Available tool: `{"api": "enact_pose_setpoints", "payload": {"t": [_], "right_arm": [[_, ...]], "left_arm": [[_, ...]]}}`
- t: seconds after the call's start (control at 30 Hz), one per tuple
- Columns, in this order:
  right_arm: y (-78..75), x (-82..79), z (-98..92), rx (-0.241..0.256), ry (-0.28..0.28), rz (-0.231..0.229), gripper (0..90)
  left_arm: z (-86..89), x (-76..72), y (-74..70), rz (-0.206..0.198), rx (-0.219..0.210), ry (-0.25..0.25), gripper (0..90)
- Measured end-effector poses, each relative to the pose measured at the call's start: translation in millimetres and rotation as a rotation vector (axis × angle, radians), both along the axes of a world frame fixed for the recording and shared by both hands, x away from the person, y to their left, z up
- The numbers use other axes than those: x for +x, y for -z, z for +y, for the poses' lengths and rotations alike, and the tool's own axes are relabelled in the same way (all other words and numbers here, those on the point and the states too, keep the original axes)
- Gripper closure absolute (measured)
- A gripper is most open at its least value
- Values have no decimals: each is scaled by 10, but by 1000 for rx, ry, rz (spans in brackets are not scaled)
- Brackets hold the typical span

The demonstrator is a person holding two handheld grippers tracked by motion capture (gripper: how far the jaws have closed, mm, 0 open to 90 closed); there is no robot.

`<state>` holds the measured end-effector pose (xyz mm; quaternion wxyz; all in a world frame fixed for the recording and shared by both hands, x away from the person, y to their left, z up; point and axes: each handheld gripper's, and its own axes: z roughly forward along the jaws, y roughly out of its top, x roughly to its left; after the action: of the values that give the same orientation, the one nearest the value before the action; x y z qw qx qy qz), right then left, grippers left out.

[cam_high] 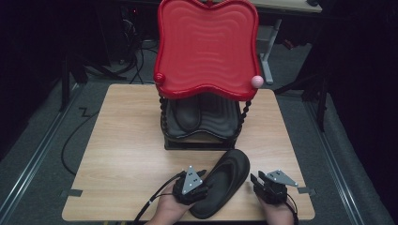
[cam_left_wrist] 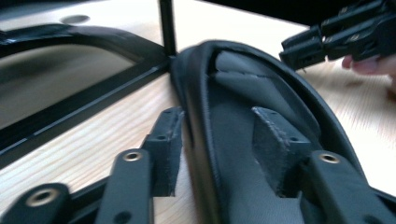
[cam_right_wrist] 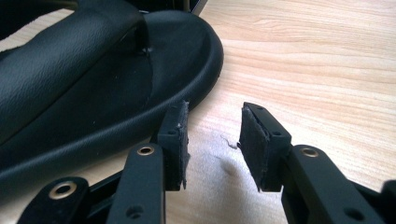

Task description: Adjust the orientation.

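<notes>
now the sandal's (cam_left_wrist: 243, 140) rim sits between the left gripper's (cam_left_wrist: 224, 140) jaws.

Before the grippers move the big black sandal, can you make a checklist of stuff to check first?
1. Left gripper around the sandal's rim: ok. One jaw stands outside the edge and one inside on the footbed, open, not yet pinching.
2. Right gripper free: ok. Its jaws are open over bare table beside the sandal, holding nothing.
3. Sandal lying flat: ok. It rests sole down on the table.
4. Lower shelf of the rack has room: ok. Another sandal lies on its left part; the right part looks free.
5. Red tray on top stays out of the way: cannot tell.
</notes>
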<state>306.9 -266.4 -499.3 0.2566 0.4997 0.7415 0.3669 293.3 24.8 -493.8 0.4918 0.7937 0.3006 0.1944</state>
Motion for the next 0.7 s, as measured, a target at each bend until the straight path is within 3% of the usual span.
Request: {"api": "enact_pose_setpoints", "payload": {"t": [0.1, 0.23, 0.47, 0.7], "right_arm": [[11, -26, -5, 1, -4, 6, 624], [25, -38, 10, 6, -12, 22, 644], [65, -9, 134, -17, -48, 46, 672], [60, 40, 260, -16, -95, 48, 671]], "left_arm": [[-45, 12, 24, -16, 42, -20, 676], [2, 36, 7, 0, 19, -41, 810], [23, -27, 9, -11, 28, -52, 825], [168, -170, 6, -8, 34, -64, 820]]}}
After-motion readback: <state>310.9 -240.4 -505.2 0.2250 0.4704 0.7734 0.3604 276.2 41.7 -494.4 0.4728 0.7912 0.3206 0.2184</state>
